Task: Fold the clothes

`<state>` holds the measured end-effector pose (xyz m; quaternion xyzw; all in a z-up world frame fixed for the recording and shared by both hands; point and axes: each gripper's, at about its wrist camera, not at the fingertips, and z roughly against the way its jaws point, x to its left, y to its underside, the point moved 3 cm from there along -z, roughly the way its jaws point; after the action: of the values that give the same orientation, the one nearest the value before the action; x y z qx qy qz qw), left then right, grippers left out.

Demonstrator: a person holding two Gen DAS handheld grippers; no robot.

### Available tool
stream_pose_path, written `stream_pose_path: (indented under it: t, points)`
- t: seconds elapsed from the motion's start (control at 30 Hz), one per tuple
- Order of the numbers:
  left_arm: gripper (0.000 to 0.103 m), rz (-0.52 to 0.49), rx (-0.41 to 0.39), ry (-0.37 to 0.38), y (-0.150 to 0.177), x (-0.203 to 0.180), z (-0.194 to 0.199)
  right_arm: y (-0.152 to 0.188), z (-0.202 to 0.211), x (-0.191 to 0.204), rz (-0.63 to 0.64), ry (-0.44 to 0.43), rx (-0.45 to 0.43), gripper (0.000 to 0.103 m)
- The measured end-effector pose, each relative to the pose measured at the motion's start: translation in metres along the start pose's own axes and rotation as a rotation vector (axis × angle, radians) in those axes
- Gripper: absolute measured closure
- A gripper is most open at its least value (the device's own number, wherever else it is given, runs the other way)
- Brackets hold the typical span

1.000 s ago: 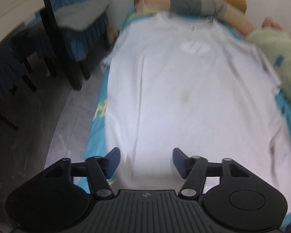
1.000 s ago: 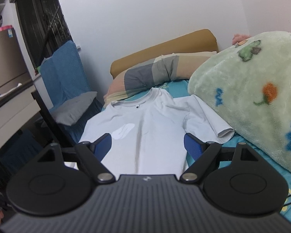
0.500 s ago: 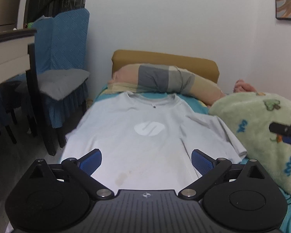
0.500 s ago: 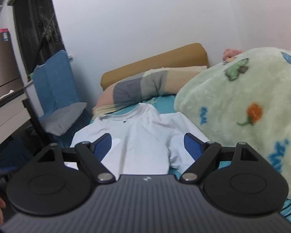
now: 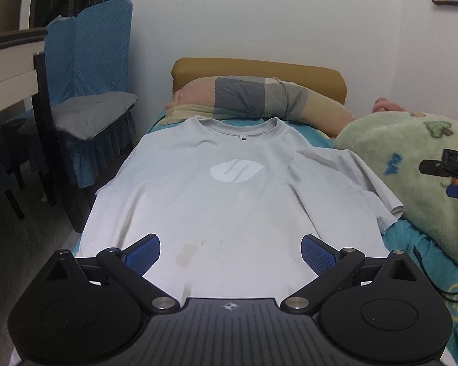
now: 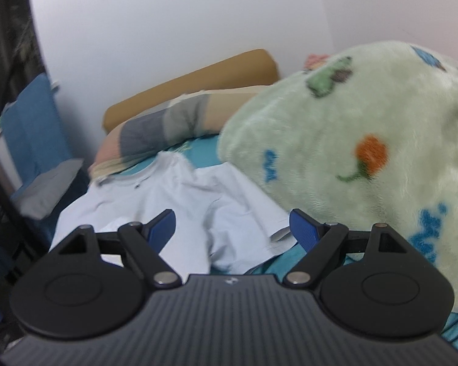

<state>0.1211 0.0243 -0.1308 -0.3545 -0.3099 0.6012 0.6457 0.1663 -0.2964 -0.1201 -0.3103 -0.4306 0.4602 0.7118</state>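
Lying Flat: a White T-Shirt Spread Front-Up on the Bed

Spreading almost the whole width of the mattress, a white T-shirt (image 5: 229,201) lies front-up on the teal bed sheet (image 5: 424,250), its round collar toward the headboard and its hem toward the camera. A small dark tag sits just under the collar, and a pale oval logo with an S-like stroke marks the chest. Low on the front, near the hem, a faint brownish stain shows. Soft creases run down the body from both shoulders. The sleeve on the picture's right is laid out flat, its cuff reaching the foot of a pale green fleece blanket (image 5: 412,164) with animal prints; the other sleeve drapes over the bed's edge toward a blue-covered chair (image 5: 91,91). Above the collar rests a striped pillow (image 5: 253,100) against a tan headboard (image 5: 259,67).

The left gripper (image 5: 230,253) hangs over the hem end of the shirt with its jaws spread wide, blue pads apart and nothing between them. The right gripper (image 6: 232,228) is likewise released, its pads well separated and not pressing any cloth. From the right wrist view, which is blurred, the flat sleeve (image 6: 244,207) lies just beyond the open fingers, wrinkled near the armpit, with the green blanket bulking up beside it. A black part of the right gripper also shows at the right border of the left wrist view.
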Motion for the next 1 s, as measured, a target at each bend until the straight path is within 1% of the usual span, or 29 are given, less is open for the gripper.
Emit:
stream_pose_path:
  t: [0.07,0.13,0.23,0.3,0.33,0.37,0.4,0.47,0.53,0.63,0.7,0.77,0.83,0.87,0.93,1.0]
  points:
    - [0.003,0.001,-0.003,-0.005,0.0,0.001,-0.002,0.002,-0.018,-0.015,-0.057,0.001,0.0,0.02]
    - [0.003,-0.01,-0.018,-0.008,0.0,0.003,-0.003,0.004,-0.039,-0.031,-0.099,0.013,0.023,0.02]
    - [0.003,-0.003,-0.043,-0.024,-0.005,0.013,-0.014,0.004,-0.066,-0.05,-0.067,0.092,0.045,0.02]
    - [0.003,0.007,-0.056,-0.035,-0.008,0.021,-0.021,0.005,-0.083,-0.06,-0.071,0.093,0.066,0.022]
    - [0.003,0.012,-0.062,-0.041,-0.009,0.025,-0.025,0.006,-0.09,-0.064,-0.077,0.087,0.076,0.022]
    - [0.003,0.043,-0.06,-0.032,-0.01,0.03,-0.028,0.008,-0.097,-0.066,-0.078,0.078,0.084,0.021]
    - [0.003,0.088,-0.053,-0.014,-0.01,0.036,-0.031,0.009,-0.101,-0.064,-0.064,0.063,0.086,0.021]
    - [0.003,0.133,-0.048,0.0,-0.011,0.043,-0.038,0.012,-0.11,-0.058,-0.033,0.043,0.094,0.021]
    - [0.003,0.168,-0.047,0.01,-0.012,0.051,-0.044,0.021,-0.12,-0.046,0.033,0.062,0.126,0.021]
    - [0.003,0.193,-0.044,0.017,-0.012,0.057,-0.052,0.042,-0.138,-0.031,0.149,0.105,0.184,0.023]
    - [0.003,0.212,-0.045,0.024,-0.011,0.06,-0.057,0.049,-0.148,-0.022,0.232,0.12,0.17,0.026]
    - [0.003,0.243,-0.02,0.031,-0.01,0.064,-0.063,0.038,-0.15,-0.015,0.266,0.135,0.131,0.068]
    - [0.003,0.273,-0.01,0.031,-0.013,0.068,-0.066,0.021,-0.148,-0.004,0.297,0.125,0.096,0.079]
    - [0.003,0.281,-0.013,0.027,-0.016,0.071,-0.065,0.01,-0.146,0.002,0.312,0.113,0.08,0.091]
    - [0.003,0.296,-0.027,0.015,-0.022,0.078,-0.06,-0.013,-0.146,0.015,0.333,0.096,0.083,0.094]
    - [0.003,0.326,-0.038,-0.003,-0.029,0.089,-0.053,-0.041,-0.138,0.037,0.353,0.069,0.048,0.095]
